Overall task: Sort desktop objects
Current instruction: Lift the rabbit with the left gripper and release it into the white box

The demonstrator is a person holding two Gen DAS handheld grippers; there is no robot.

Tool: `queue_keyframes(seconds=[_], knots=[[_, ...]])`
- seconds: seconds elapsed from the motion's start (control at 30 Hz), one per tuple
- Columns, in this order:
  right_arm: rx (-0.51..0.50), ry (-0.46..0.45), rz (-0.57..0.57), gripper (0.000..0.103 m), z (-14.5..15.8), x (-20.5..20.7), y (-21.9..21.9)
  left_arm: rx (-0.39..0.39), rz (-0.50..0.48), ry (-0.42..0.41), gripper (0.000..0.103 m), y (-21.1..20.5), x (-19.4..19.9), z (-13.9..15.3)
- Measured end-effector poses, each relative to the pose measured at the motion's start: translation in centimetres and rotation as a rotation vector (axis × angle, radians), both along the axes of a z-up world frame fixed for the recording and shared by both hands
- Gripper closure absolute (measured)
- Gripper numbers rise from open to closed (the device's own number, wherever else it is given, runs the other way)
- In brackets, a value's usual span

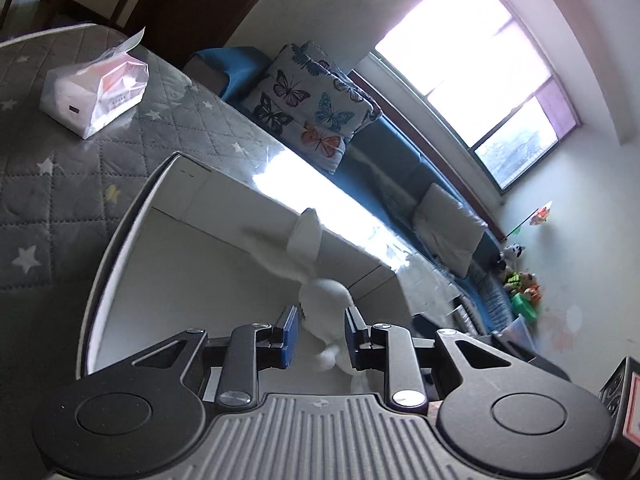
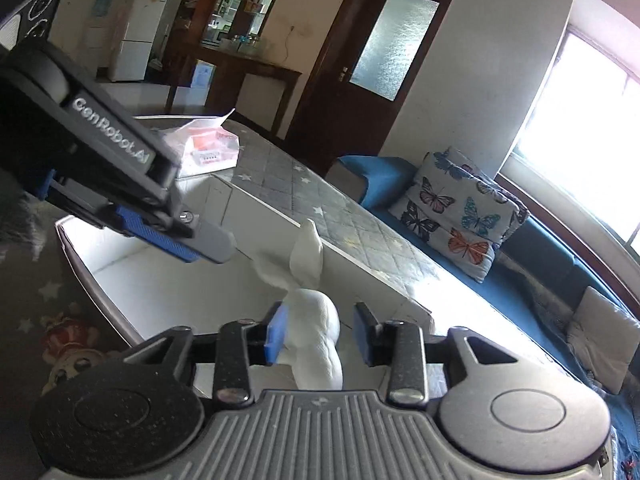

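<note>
A white rabbit toy (image 1: 324, 296) with long ears lies inside a white open box (image 1: 192, 216) on the grey star-patterned table cover. In the left wrist view my left gripper (image 1: 322, 334) is open, its blue pads on either side of the rabbit's body with a gap on each side. In the right wrist view my right gripper (image 2: 322, 334) is open around the same rabbit (image 2: 316, 332); its left pad is close to the toy. The left gripper (image 2: 188, 240) reaches in from the upper left over the box (image 2: 132, 280).
A tissue pack in a plastic bag (image 1: 96, 88) lies on the table beyond the box. A red and white doll (image 2: 70, 344) lies left of the box. A blue sofa with a butterfly cushion (image 1: 316, 108) runs along the table's far side.
</note>
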State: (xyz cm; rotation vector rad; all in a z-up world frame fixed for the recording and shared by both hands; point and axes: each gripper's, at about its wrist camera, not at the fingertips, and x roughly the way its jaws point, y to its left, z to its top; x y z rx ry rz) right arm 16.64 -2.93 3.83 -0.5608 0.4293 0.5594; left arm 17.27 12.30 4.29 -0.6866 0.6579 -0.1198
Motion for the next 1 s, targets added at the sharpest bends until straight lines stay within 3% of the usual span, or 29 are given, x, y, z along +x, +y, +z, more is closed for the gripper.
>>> queue_keyframes(seconds=[0.17, 0.23, 0.47, 1.0], knots=[[0.058, 0.014, -0.039, 0.062, 0.8, -1.2, -2.4, 0.083, -0.008, -0.025, 0.074, -1.0, -1.8, 0.9], [0.089, 0.026, -0.040, 0.054, 1.1, -1.8, -3.6, 0.115, -0.017, -0.034, 0.073, -1.7, -2.6, 1.4], [0.142, 0.058, -0.029, 0.046, 1.4, -5.0, -5.9, 0.211, -0.072, -0.063, 0.070, -4.3, -4.9, 2.2], [0.225, 0.160, -0.101, 0.027, -0.7, -10.3, -9.1, 0.310, -0.163, -0.060, 0.070, -7.6, -9.4, 0.8]])
